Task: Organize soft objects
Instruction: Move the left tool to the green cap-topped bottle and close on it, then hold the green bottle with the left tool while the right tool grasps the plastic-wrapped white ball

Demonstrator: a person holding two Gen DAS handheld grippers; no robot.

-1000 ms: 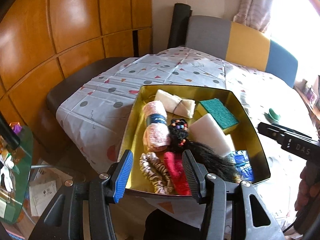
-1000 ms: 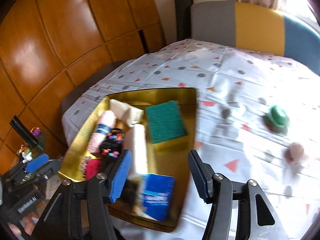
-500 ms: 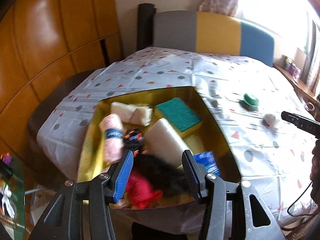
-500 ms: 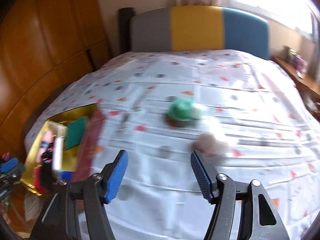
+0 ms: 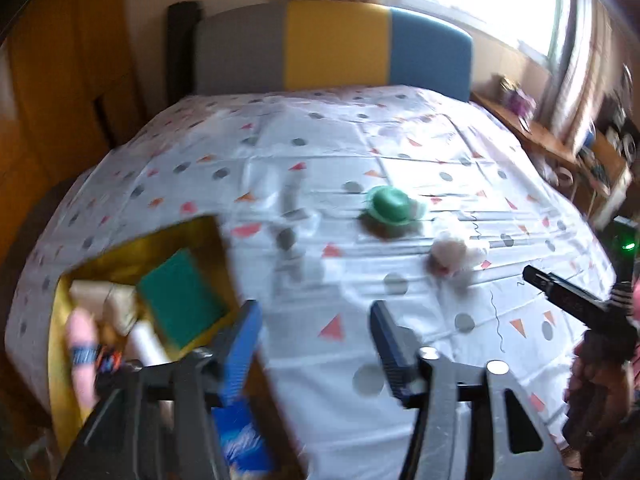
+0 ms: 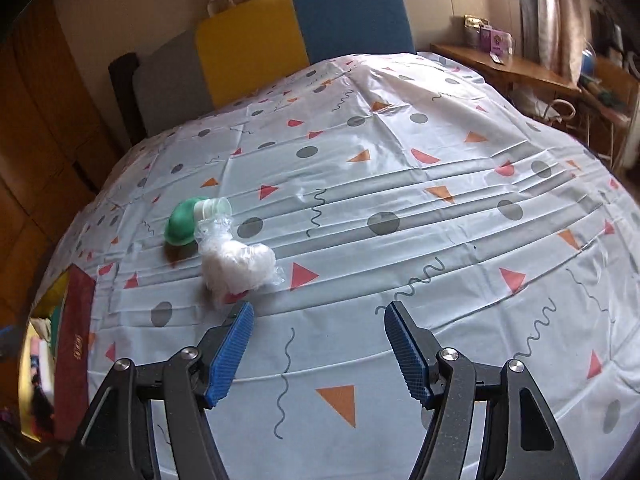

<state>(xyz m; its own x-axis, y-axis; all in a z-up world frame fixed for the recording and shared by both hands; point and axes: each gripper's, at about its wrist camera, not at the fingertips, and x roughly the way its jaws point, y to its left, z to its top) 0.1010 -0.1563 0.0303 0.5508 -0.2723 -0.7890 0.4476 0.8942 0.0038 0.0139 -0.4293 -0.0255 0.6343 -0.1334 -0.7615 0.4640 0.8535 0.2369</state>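
Right gripper [image 6: 318, 350] was spread wide and empty, held low over the bench [image 6: 440, 208] with its blue pads [image 6: 236, 344] just near of a white fluffy wad in clear plastic wrap [image 6: 238, 266]. That bundle lay on the patterned tablecloth [image 6: 400, 152], touching or almost touching a green rounded item [image 6: 181, 224] on its far-left side; whether the two are joined cannot be told. Judgement: the wide opening suits the bulky, compressible wad, and the low, slightly offset pose reads as an approach to pick it up. Left gripper [image 5: 314, 344] was likewise spread and carried nothing, hovering above the near-left part of the bench at the right rim of the gold tin [image 5: 132, 256]. The left-wrist view was motion-blurred, so detail there is poor. Inside the tin were a green scouring sponge [image 5: 180, 294], a pale cloth roll [image 5: 116, 304], a pink yarn ball [image 5: 82, 344] and a blue packet [image 5: 244, 444], packed side by side. Judgement: the tin serves as the collection point, most soft items are already sorted, and the two loose items mid-bench remain. The slippery wrap could slide between the pads.
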